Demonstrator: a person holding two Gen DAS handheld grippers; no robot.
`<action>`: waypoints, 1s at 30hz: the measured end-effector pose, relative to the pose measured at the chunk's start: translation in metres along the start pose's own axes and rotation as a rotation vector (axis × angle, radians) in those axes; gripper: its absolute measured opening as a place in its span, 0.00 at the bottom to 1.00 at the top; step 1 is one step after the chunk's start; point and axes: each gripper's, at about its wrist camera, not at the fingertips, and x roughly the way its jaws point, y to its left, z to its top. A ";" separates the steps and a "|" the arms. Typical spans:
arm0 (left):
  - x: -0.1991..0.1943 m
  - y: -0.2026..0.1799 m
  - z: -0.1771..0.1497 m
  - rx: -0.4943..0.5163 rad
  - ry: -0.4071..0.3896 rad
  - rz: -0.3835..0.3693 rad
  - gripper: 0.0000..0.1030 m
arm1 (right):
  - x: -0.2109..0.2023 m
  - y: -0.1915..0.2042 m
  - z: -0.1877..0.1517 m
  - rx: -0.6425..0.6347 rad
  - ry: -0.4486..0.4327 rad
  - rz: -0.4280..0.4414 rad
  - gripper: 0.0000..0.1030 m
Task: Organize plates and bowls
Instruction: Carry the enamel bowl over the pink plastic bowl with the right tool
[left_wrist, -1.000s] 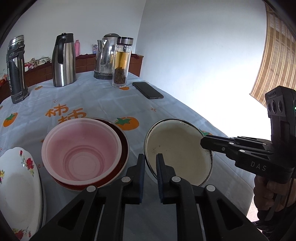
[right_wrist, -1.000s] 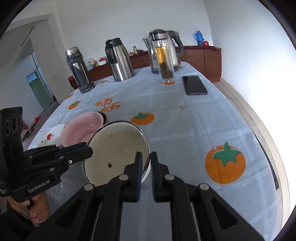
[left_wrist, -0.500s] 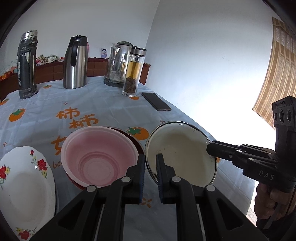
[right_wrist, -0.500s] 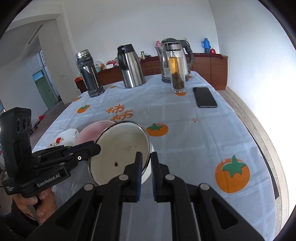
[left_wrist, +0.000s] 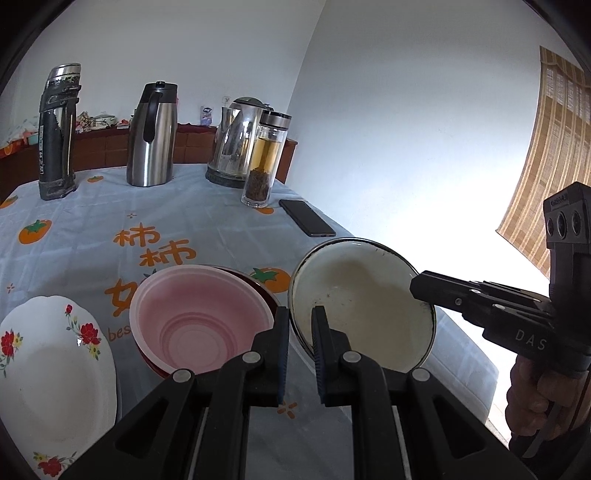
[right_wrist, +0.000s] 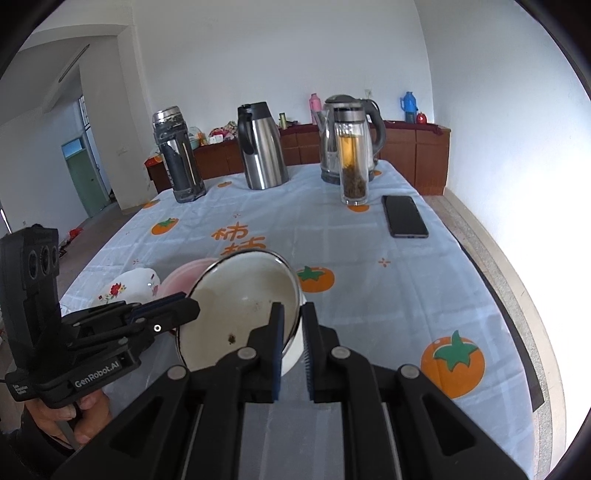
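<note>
A cream enamel bowl (left_wrist: 364, 302) with a dark rim is held in the air above the table, tilted. My left gripper (left_wrist: 300, 322) is shut on its near-left rim. My right gripper (right_wrist: 291, 322) is shut on its opposite rim; the bowl also shows in the right wrist view (right_wrist: 240, 306). A pink plastic bowl (left_wrist: 199, 317) sits in a dark red bowl (left_wrist: 264, 286) just left of the enamel bowl. A white flowered plate (left_wrist: 48, 369) lies at the near left.
At the far end of the table (right_wrist: 369, 258) stand a dark flask (left_wrist: 57, 133), a steel jug (left_wrist: 151, 136), an electric kettle (left_wrist: 236, 144) and a glass tea bottle (left_wrist: 264, 162). A black phone (left_wrist: 306, 222) lies near the right table edge.
Both grippers have lifted the enamel bowl higher off the table and tilted it more. The pink bowl and the plate have not moved.
</note>
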 end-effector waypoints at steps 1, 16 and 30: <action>-0.002 0.002 0.001 -0.006 -0.007 0.000 0.13 | 0.000 0.002 0.001 -0.007 -0.002 0.001 0.11; -0.021 0.044 0.015 -0.124 -0.098 0.063 0.13 | 0.021 0.039 0.029 -0.077 -0.012 0.049 0.11; -0.024 0.066 0.017 -0.167 -0.115 0.120 0.13 | 0.061 0.051 0.024 -0.087 0.068 0.076 0.11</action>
